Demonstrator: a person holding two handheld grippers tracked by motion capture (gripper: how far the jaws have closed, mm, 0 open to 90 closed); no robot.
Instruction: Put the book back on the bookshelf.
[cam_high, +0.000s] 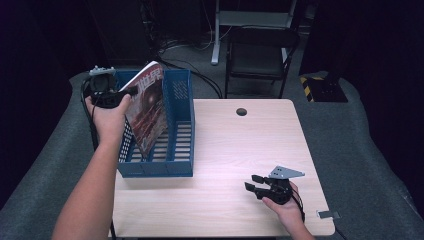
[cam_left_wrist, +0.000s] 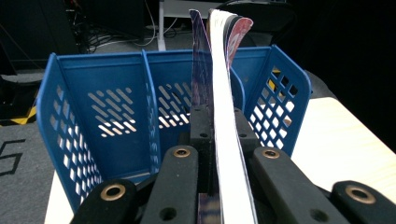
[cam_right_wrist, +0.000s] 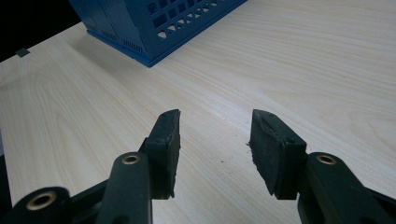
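A magazine (cam_high: 149, 107) with a red and dark cover stands tilted inside the blue file rack (cam_high: 180, 125) at the table's left. My left gripper (cam_high: 131, 92) is shut on the magazine's upper edge, above the rack's left wall. In the left gripper view the magazine's (cam_left_wrist: 224, 116) white page edges run up between the two jaws, with the blue file rack's (cam_left_wrist: 112, 107) compartments behind. My right gripper (cam_high: 254, 182) rests low over the table near the front right, open with nothing between its fingers. The right gripper (cam_right_wrist: 214, 140) shows bare wood between its pads.
The wooden table (cam_high: 240, 150) has a small round hole (cam_high: 241, 111) near its far edge. A corner of the blue rack (cam_right_wrist: 154, 28) lies ahead of the right gripper. A dark chair (cam_high: 260, 55) stands beyond the table. Grey floor mat surrounds the table.
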